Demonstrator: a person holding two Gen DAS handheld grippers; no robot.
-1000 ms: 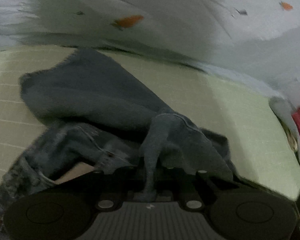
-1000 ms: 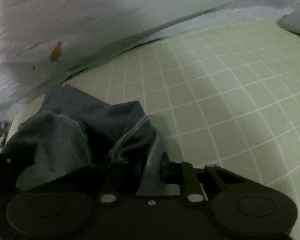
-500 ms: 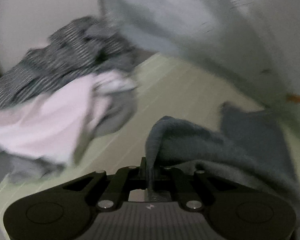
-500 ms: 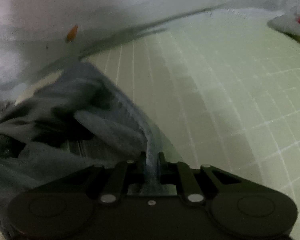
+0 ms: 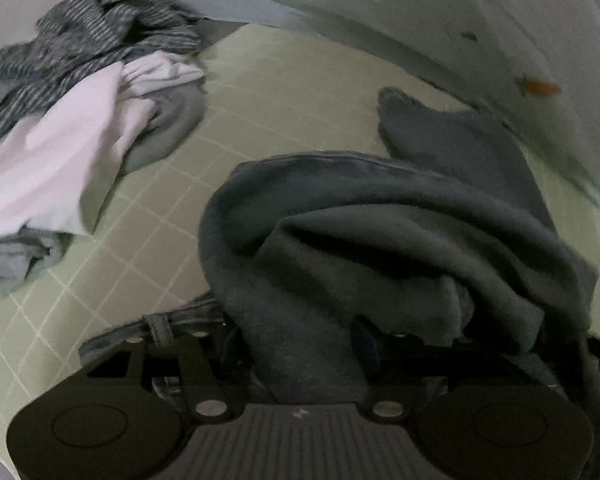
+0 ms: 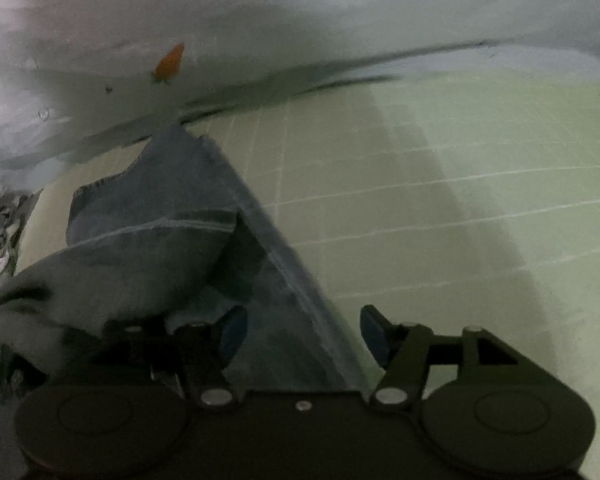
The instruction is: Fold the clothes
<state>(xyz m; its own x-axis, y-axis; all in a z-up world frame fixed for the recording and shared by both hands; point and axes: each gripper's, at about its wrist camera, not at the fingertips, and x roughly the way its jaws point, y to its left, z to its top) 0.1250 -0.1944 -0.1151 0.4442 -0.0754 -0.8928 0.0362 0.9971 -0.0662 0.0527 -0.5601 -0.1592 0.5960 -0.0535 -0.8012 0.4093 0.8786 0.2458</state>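
Having just been opening, both jaws now parting around the dark jeans, left gripper and right gripper releasing them onto the green grid bed sheet (pile of clothes waiting beside), suggesting this fold being laid down.

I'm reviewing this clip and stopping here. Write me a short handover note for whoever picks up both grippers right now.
Left gripper: jaws have just been opening; the dark grey garment still lies loose between them.
Right gripper: jaws have just been opening too, the garment's denim-like edge between the pads, no longer clamped.
Garment lies bunched on the green checked mat.
Left: smooth and finish this fold, then the pile of unfolded clothes.
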